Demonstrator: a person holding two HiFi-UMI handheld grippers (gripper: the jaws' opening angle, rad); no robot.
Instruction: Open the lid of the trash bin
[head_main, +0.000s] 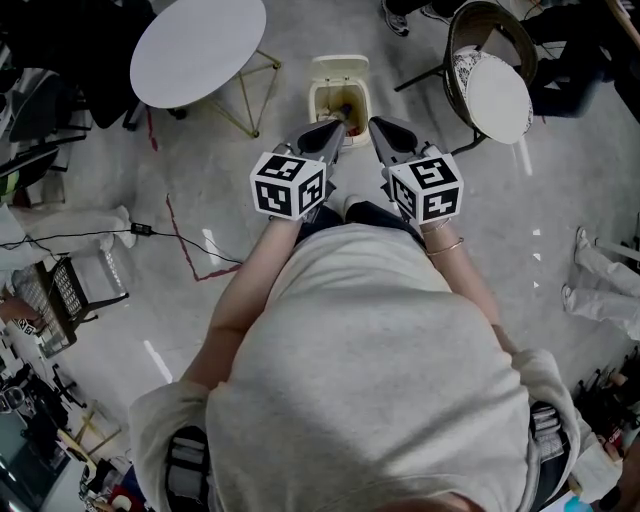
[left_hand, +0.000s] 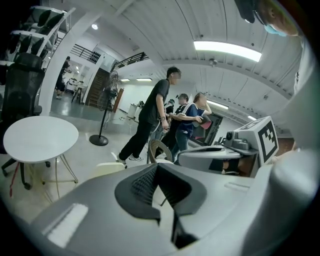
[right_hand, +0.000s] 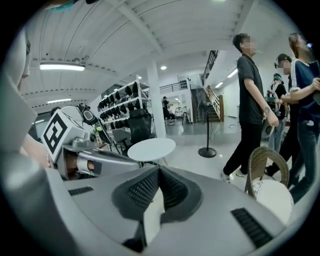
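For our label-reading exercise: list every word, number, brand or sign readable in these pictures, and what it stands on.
None can be read. The left tool and right tool each carry a cube with black-and-white square markers, no letters. The trash bin shows no legible print.

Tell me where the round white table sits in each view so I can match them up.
Head view: the round white table is at upper left, left of the trash bin.
Left gripper view: the table is at left middle.
Right gripper view: it is near centre, just above the jaws.
Shared landmark: the wicker chair, right of the table in all three views.
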